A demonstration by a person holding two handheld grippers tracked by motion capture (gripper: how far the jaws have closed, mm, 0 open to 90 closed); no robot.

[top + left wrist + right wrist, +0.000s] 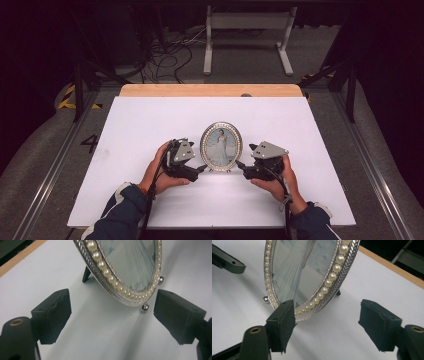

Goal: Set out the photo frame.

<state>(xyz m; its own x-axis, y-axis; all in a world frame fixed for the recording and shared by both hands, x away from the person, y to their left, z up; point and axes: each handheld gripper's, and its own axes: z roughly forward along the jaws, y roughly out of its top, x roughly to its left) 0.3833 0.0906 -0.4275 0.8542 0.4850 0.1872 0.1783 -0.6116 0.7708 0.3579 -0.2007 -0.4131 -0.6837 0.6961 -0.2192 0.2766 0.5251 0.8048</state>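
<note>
Both my left gripper (202,168) and right gripper (239,163) flank the oval frame (221,146), jaws spread (it stands propped on its own back leg (86,275)), gripping nothing.

Left claw (202,168) and right claw (240,165) rest low (jaws apart), facing inward.

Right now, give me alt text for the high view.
An oval frame stands upright on a white table. The open left gripper and open right gripper flank its base, one in each hand.
</note>
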